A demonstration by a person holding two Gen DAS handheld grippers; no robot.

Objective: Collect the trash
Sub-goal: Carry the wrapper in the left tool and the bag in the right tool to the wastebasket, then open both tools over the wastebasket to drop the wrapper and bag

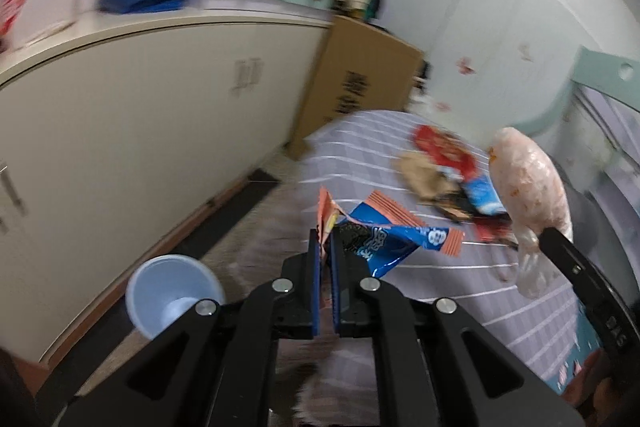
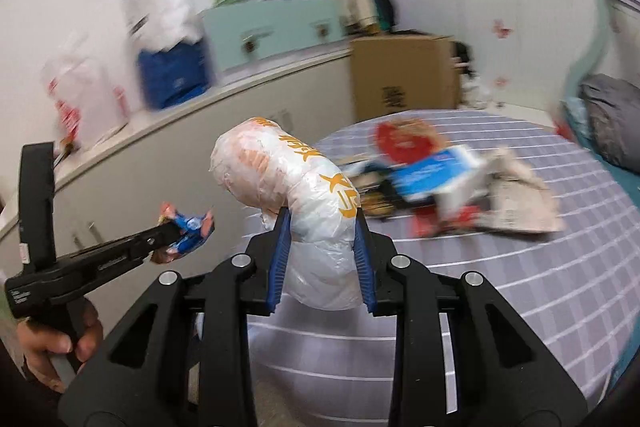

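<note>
My left gripper (image 1: 326, 247) is shut on a blue and orange snack wrapper (image 1: 384, 241), held above the bed's edge; it also shows in the right wrist view (image 2: 188, 227). My right gripper (image 2: 320, 227) is shut on a white plastic bag with orange print (image 2: 296, 187), stuffed and lifted off the bed; in the left wrist view the bag (image 1: 528, 199) hangs at the right. A pile of trash lies on the striped bed: a red wrapper (image 2: 404, 139), a blue packet (image 2: 436, 175) and crumpled brown paper (image 2: 516, 195).
A blue plastic cup (image 1: 172, 293) stands on the floor at the lower left. A long cream cabinet (image 1: 140, 131) runs along the left. A cardboard box (image 2: 404, 75) stands beyond the bed (image 2: 520, 287). A grey pillow (image 2: 612, 119) lies at the right.
</note>
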